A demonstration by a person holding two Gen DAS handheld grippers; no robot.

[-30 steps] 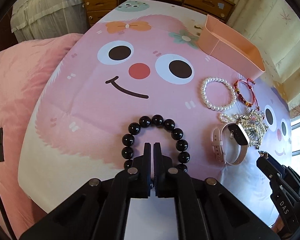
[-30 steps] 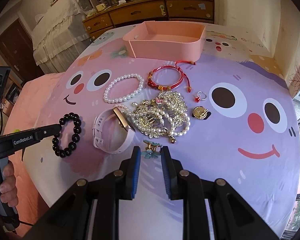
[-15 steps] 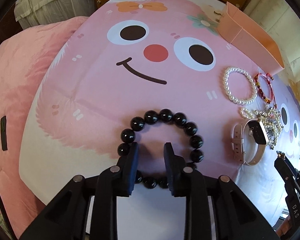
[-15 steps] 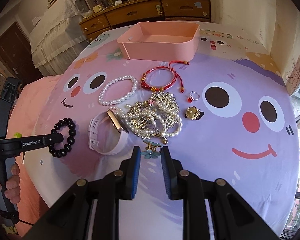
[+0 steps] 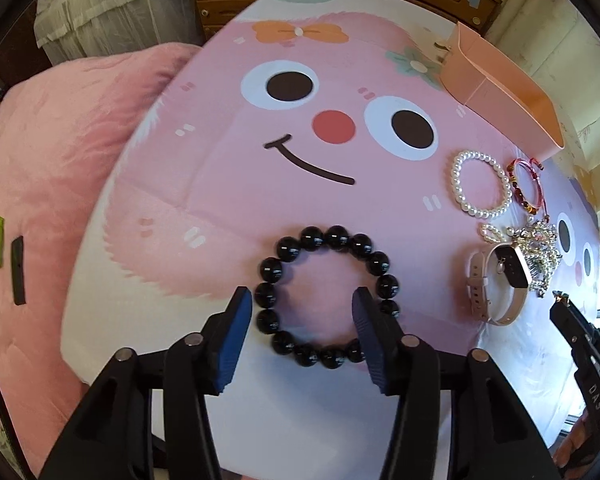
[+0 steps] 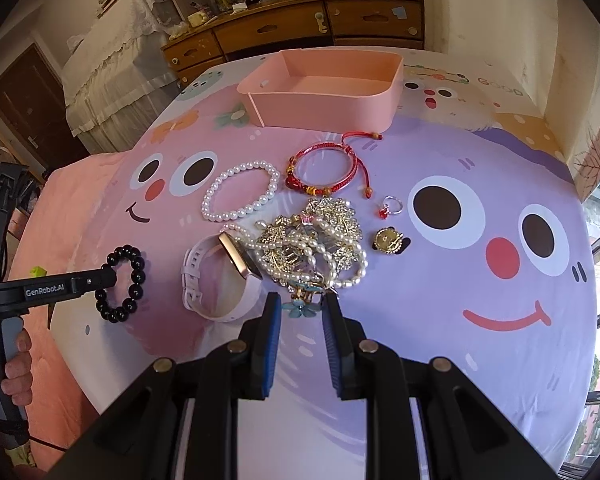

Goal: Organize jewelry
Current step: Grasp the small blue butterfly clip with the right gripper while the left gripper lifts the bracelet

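The left gripper (image 5: 302,306) hangs over the black bead bracelet (image 5: 326,296) on the bed (image 5: 220,184), fingers wide apart, one outside the ring and one inside it. The right gripper (image 6: 300,308) has its fingers apart around a blue flower clip (image 6: 298,307).

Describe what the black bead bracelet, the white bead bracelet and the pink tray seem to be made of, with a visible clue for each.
Black bead bracelet: polished stone or glass, perhaps; each bead shows sharp bright highlights.
White bead bracelet: pearl or imitation pearl; a soft, creamy sheen.
Pink tray: probably matte plastic or coated card; thin, flat, even-coloured walls without gloss.
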